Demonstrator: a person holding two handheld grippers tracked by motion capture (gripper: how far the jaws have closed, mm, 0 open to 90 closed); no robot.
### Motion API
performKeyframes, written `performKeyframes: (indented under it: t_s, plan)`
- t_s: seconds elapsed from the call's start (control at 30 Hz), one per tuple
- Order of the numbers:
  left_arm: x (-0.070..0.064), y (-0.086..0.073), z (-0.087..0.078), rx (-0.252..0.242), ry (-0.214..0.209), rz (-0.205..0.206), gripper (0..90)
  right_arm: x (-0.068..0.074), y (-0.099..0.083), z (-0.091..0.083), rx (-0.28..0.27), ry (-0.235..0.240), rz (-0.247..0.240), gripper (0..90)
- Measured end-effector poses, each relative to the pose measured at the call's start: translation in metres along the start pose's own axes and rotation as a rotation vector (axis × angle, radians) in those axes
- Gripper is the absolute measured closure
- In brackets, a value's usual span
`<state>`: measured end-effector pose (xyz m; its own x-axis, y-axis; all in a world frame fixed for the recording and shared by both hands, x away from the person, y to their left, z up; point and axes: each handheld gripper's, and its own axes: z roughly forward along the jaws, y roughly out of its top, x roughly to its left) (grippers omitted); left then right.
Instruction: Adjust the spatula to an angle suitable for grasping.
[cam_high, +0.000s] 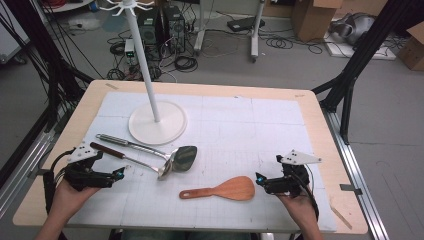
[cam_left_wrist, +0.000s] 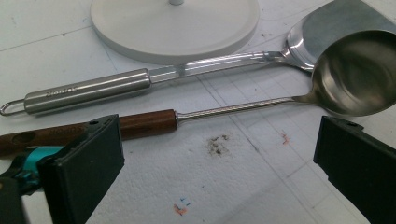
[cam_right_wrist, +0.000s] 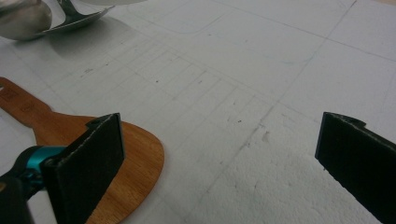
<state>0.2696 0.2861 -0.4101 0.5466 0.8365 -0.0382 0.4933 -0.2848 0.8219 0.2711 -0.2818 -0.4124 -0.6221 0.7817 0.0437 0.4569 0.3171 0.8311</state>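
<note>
Both tools stood open over the worktop (cam_high: 310, 125)

Our left tool (cam_left_wrist: 219, 154) faced the brown-handled steel ladle (cam_left_wrist: 345, 74); our right tool (cam_right_wrist: 219, 158) showed us the flat wooden spatula (cam_right_wrist: 135, 158) beside one jaw.

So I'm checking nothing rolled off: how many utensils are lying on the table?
3. A steel spatula lies nearest the white stand's base; a wooden-handled ladle lies just in front of it, their heads overlapping; a wooden rice paddle lies nearer the right gripper.
</note>
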Motion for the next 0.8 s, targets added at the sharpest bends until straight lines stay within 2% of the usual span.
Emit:
performKeyframes:
  t_s: [0.8]
  plan:
    - [0.0042,0.0011,0.0028,-0.001,-0.003,0.005,2.1,0.0013,-0.0001,0.0035,0.020,-0.001,0.003,0.4]
